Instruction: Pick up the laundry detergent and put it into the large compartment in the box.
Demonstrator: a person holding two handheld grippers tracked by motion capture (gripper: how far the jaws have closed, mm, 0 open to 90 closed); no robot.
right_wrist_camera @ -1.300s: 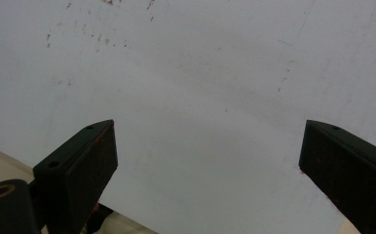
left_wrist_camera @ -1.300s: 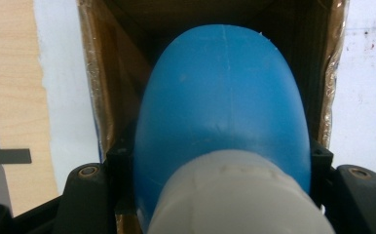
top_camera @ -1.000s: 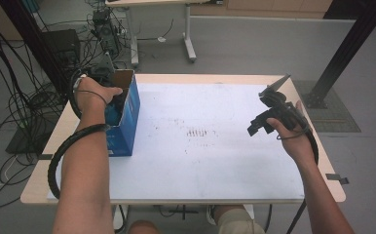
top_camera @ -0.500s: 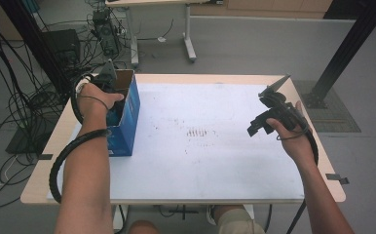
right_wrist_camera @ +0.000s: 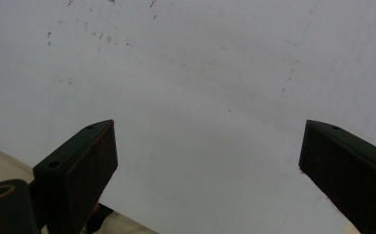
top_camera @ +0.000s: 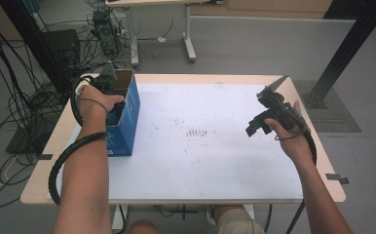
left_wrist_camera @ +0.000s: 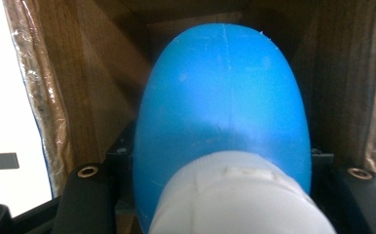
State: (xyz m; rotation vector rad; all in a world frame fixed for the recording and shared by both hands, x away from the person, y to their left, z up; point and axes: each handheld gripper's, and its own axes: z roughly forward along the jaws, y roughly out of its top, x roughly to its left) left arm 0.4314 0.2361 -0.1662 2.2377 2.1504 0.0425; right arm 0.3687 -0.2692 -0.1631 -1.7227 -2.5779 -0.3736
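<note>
From the high view, my left hand-held gripper (top_camera: 109,92) sat at the open top of a blue cardboard box (top_camera: 126,122) that stood on the far left part of the table (top_camera: 200,165). Its front end pointed down into the box, so its jaws were hidden in that view.

In the left gripper view, a blue bottle (left_wrist_camera: 225,102) with a white cap (left_wrist_camera: 239,195) lay between my two black jaws, inside the brown cardboard walls. The cap end faced the camera and the rounded blue end pointed deeper into the box. The jaws flanked the bottle's lower body closely on both sides. I judged them closed on it, though the contact surfaces themselves were masked by the bottle.

My right hand-held gripper (top_camera: 269,114) was held above the right part of the table, well apart from the box. In the right gripper view (right_wrist_camera: 205,161) its jaws stood wide apart with nothing between them, over bare white tabletop.

Recommendations for the step in hand, which I judged to be moving the bottle in or out of the box:
- Keep the travel in line with the box walls, since clearance looked tight.
- Hold firm pressure; the smooth rounded body could slip.
- Bring the right hand-held gripper beside the box to steady it if it tips.
</note>
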